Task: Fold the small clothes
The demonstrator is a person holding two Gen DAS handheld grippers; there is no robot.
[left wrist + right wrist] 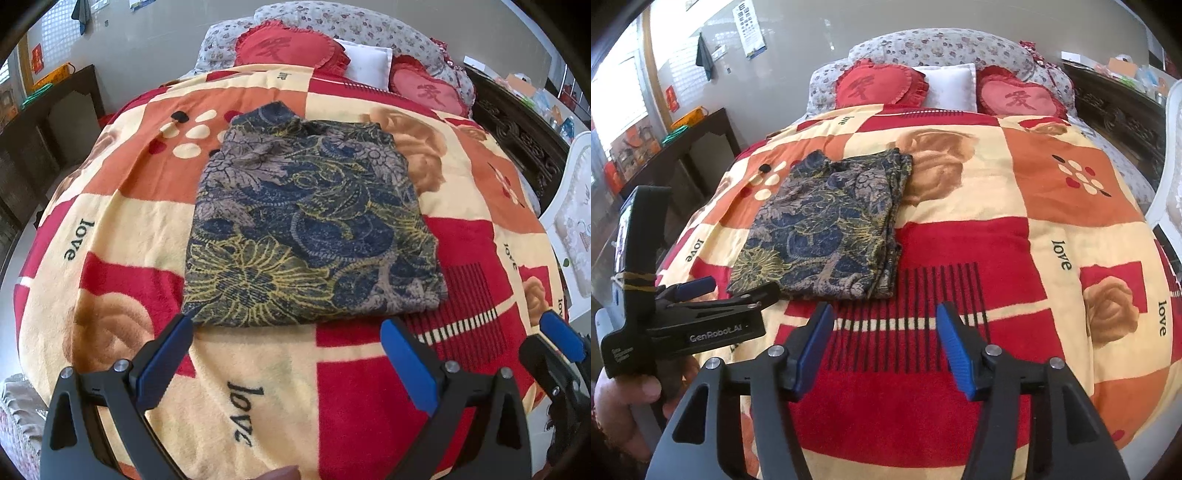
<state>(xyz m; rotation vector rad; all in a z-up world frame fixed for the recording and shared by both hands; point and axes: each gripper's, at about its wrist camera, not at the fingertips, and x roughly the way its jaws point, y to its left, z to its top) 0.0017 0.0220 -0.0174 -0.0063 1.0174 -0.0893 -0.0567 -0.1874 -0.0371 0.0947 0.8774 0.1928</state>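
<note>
A folded garment (306, 218) with a dark blue, grey and yellow floral print lies flat on the patchwork blanket (258, 387); in the right wrist view the same garment (827, 225) lies left of centre. My left gripper (288, 325) stands open just short of the garment's near edge, with nothing between its blue pads. My right gripper (884, 314) is open too, empty, over a red striped patch to the right of the garment. The right gripper's blue fingertip (561, 332) shows at the left view's right edge, and the left gripper (698, 295), held by a hand (624, 402), appears at the right view's left side.
Two red heart cushions (882, 85) (1021, 98) and a white pillow (951, 86) lie at the bed's head. Dark wooden furniture (690, 155) stands to the left of the bed, a carved dark cabinet (524, 140) to the right, and a white chair (572, 229) at the right edge.
</note>
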